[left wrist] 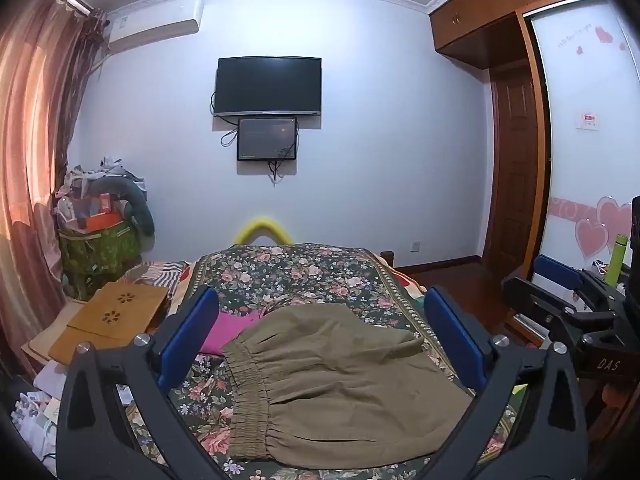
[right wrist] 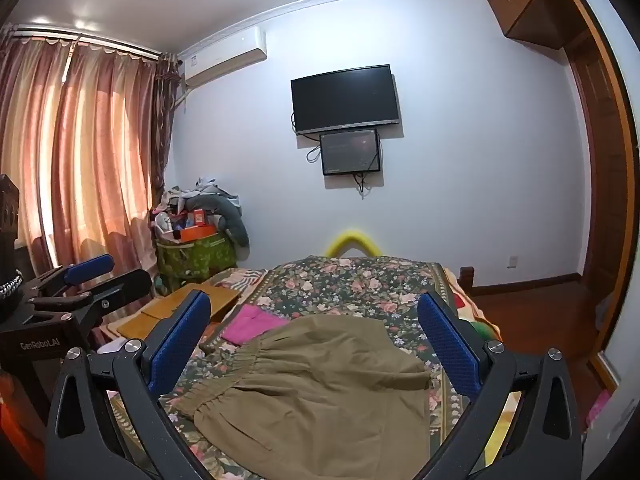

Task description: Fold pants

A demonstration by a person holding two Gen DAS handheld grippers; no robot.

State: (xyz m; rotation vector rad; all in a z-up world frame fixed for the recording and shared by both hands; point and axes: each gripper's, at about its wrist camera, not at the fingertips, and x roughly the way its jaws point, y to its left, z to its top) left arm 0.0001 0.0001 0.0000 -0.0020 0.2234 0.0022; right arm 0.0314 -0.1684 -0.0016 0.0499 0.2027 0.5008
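Olive-khaki pants (left wrist: 336, 384) with an elastic waistband lie folded into a compact shape on the floral bedspread (left wrist: 296, 272); they also show in the right wrist view (right wrist: 320, 392). My left gripper (left wrist: 320, 332) is open and empty, held above the pants with its blue pads either side. My right gripper (right wrist: 316, 336) is open and empty, also above the pants. The right gripper shows at the right edge of the left wrist view (left wrist: 568, 300), and the left gripper at the left of the right wrist view (right wrist: 80, 284).
A pink garment (left wrist: 232, 328) lies beside the pants on the left. A wooden lap table (left wrist: 116, 312) sits at the bed's left. A green bag (left wrist: 100, 248) piled with things stands by the curtains. A wardrobe (left wrist: 516, 152) and wood floor lie to the right.
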